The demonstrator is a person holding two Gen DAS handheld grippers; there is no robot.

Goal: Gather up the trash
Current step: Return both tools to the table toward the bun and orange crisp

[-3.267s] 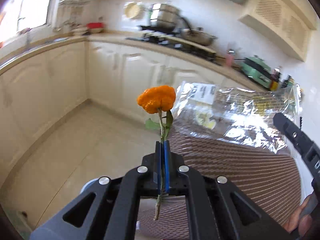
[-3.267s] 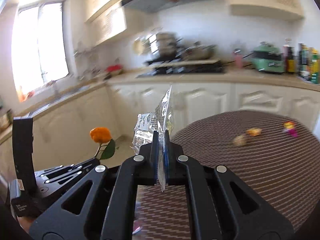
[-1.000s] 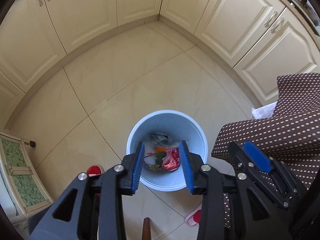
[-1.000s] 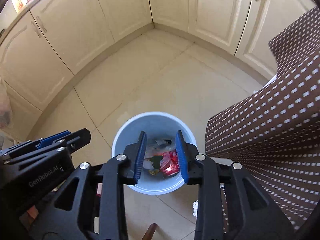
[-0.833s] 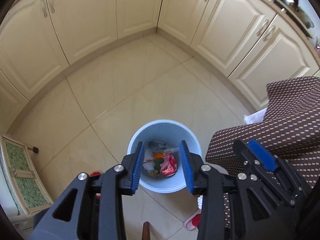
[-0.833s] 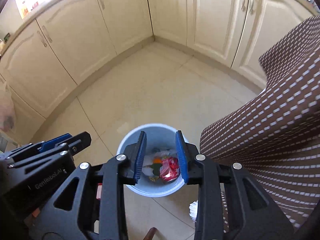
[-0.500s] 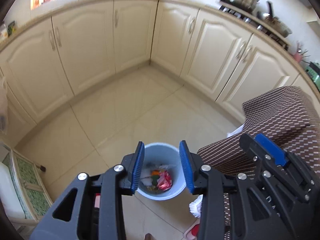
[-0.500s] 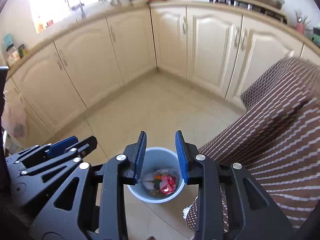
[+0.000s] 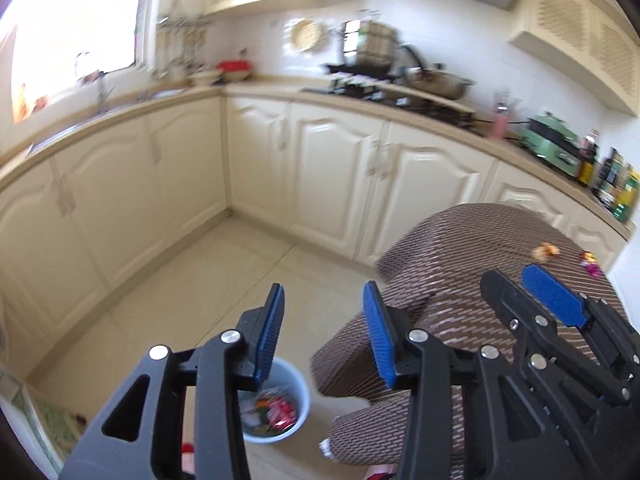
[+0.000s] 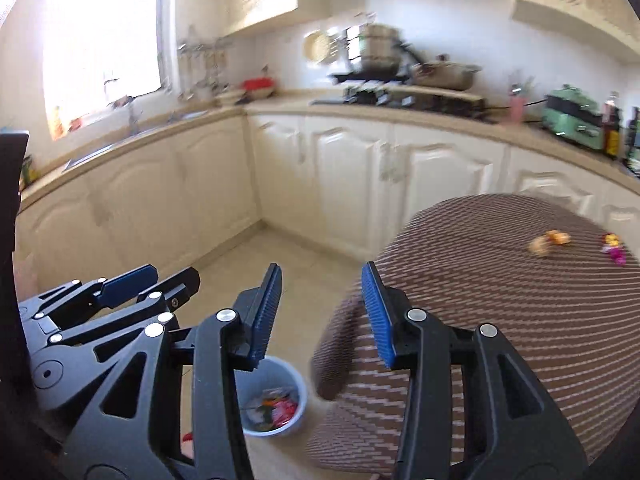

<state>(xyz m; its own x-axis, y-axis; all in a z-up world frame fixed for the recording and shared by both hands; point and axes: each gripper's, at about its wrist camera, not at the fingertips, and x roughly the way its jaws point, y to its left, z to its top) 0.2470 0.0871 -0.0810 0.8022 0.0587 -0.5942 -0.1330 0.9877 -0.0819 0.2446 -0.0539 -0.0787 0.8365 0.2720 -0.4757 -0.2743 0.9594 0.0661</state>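
Left wrist view now takes in the whole kitchen: cabinets (image 9: 332, 168) along the far wall, counter (image 9: 440, 120) with stove pots above them, where a second ago it looked almost straight down at floor and bin. Both my tools have come up and tilted toward level. Table (image 9: 460, 280) in its brown striped cloth fills the right side, near me. Trash bin (image 9: 276, 404), pale blue, sits low on the floor at the table's left edge, small now in both views (image 10: 272, 398), with the red wrapper, the orange flower and other scraps inside it.

Left gripper (image 9: 323, 336) is empty, blue pads spreading wider, nothing between them. Right gripper (image 10: 322, 312) likewise: jaws opening, nothing held. The flower and the clear bag I carried a few seconds back are out of my tools, so that drop looks done.

What is left: two small bits on the far right of the table, an orange-yellow wrapper (image 10: 548, 242) and a pink-yellow one (image 10: 612, 248), near each other but apart, well away from both tools. I judge those are next, probably one per tool. Motion blur is heavy, so I cannot tell what the scraps are.
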